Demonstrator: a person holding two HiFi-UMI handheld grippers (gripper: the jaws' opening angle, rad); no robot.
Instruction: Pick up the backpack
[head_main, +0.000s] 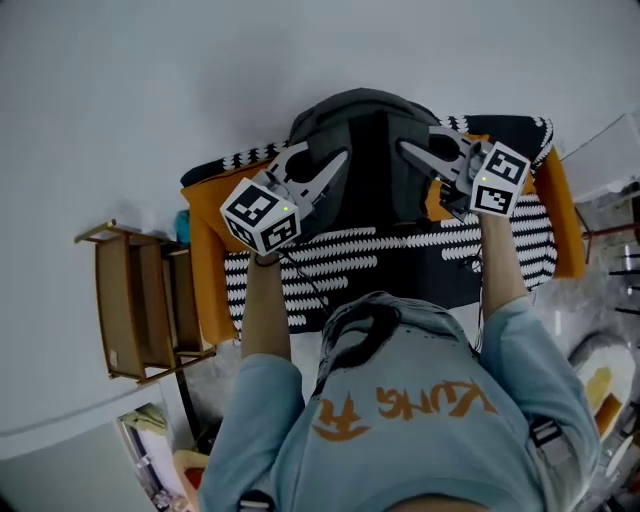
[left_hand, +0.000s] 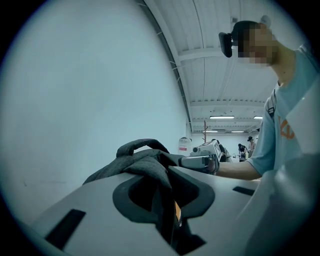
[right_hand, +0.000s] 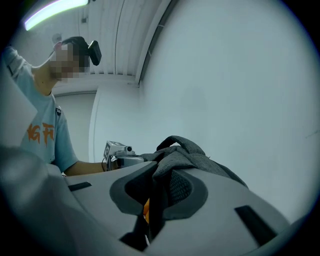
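A dark grey backpack (head_main: 365, 140) hangs in the air in front of me, held from both sides above a seat. My left gripper (head_main: 336, 162) is shut on a fold of its fabric at the left shoulder. In the left gripper view the jaws (left_hand: 167, 200) pinch the grey cloth, and the top handle (left_hand: 142, 146) arches beyond. At the backpack's right shoulder my right gripper (head_main: 410, 150) is likewise shut on fabric. The right gripper view shows grey cloth and mesh clamped in the jaws (right_hand: 159, 196), with an orange bit low in the gap. Each gripper view shows the other gripper past the bag.
Below the bag stands an orange seat (head_main: 205, 250) covered with a black-and-white patterned cloth (head_main: 400, 255). A wooden rack (head_main: 135, 310) stands at the left. Clutter lies at the right edge (head_main: 610, 180). A pale wall (left_hand: 90, 100) rises behind the backpack.
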